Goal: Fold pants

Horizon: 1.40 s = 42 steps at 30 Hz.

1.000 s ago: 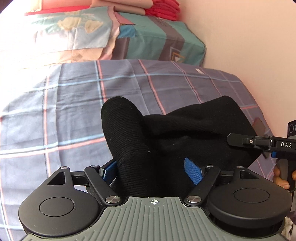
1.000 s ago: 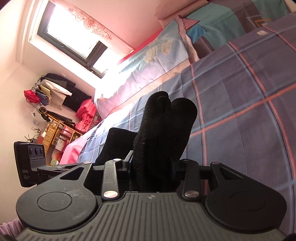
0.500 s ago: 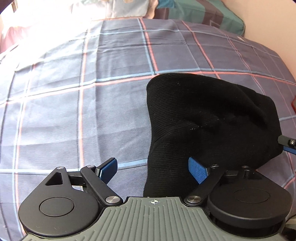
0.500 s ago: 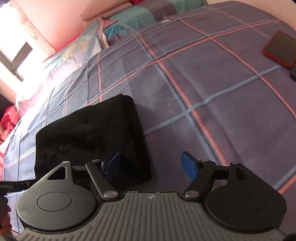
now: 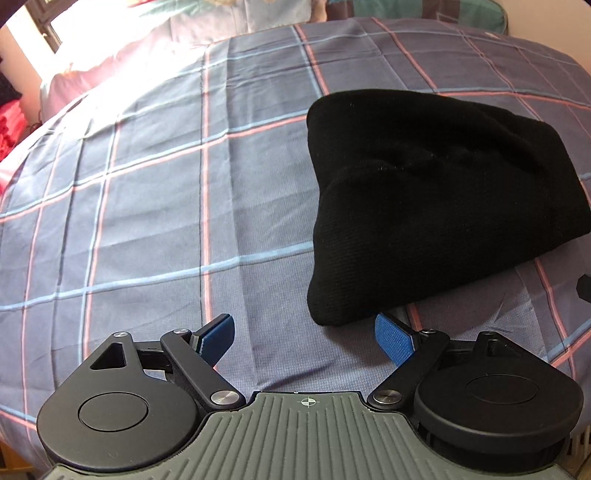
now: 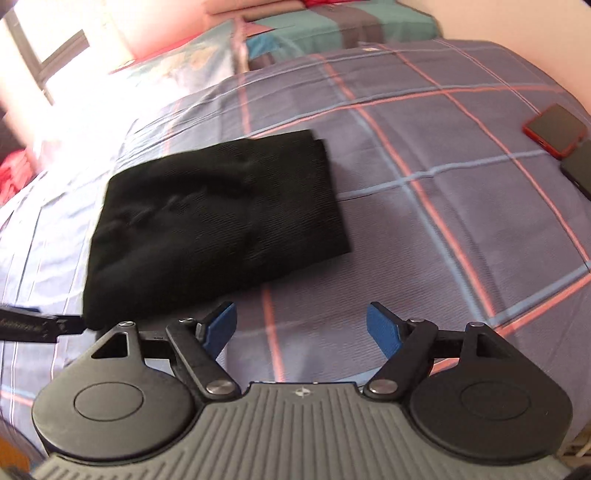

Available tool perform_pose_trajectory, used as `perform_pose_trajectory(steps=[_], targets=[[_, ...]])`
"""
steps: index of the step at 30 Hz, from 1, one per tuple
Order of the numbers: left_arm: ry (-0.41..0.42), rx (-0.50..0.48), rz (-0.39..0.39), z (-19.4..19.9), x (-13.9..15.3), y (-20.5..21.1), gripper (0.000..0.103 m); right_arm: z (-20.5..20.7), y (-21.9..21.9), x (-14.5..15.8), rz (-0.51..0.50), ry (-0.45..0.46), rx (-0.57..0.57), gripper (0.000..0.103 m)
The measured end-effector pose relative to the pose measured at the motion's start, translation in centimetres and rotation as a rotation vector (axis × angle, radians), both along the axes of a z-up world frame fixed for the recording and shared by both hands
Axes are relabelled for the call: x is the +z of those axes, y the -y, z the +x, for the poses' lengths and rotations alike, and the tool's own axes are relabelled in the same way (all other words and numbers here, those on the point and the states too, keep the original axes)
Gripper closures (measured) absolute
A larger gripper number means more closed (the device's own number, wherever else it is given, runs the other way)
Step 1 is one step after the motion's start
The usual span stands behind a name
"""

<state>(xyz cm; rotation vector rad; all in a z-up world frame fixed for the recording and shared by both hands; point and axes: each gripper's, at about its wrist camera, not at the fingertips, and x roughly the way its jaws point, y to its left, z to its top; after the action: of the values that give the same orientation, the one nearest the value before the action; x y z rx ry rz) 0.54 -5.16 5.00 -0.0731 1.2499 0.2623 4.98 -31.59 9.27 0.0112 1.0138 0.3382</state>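
The black pants (image 5: 424, 206) lie folded into a thick bundle on the plaid bedsheet (image 5: 155, 206). My left gripper (image 5: 303, 338) hovers open just in front of the bundle's near corner, with only sheet between its blue pads. In the right wrist view the same pants (image 6: 218, 221) rest to the upper left. My right gripper (image 6: 301, 328) is off their near right side, its jaws still opening with nothing between them. A tip of the left gripper (image 6: 40, 323) pokes in at the left edge there.
A red-cased phone (image 6: 556, 130) and a dark device (image 6: 580, 168) lie at the bed's right side. Patterned pillows (image 6: 332, 31) line the head of the bed against the wall. A bright window (image 6: 48, 55) is to the left.
Both grippers let go of the pants and opened. The bundle dropped flat onto the sheet, and both grippers pulled back from it and tilted down toward the bed.
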Motion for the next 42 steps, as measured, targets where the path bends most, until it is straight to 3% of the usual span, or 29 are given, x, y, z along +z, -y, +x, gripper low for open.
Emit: perform_pose_trajectory(steps=[7, 42], targets=[[-0.025, 0.010, -0.011, -0.8, -0.3, 0.6, 0.000, -2.0, -2.0, 0.4, -0.033, 0.020, 0.076, 0.017], [-0.036, -0.032, -0.014, -1.7, -0.3, 2.5, 0.000, -3.3, -1.5, -0.3, -0.020, -0.005, 0.071, 0.016]])
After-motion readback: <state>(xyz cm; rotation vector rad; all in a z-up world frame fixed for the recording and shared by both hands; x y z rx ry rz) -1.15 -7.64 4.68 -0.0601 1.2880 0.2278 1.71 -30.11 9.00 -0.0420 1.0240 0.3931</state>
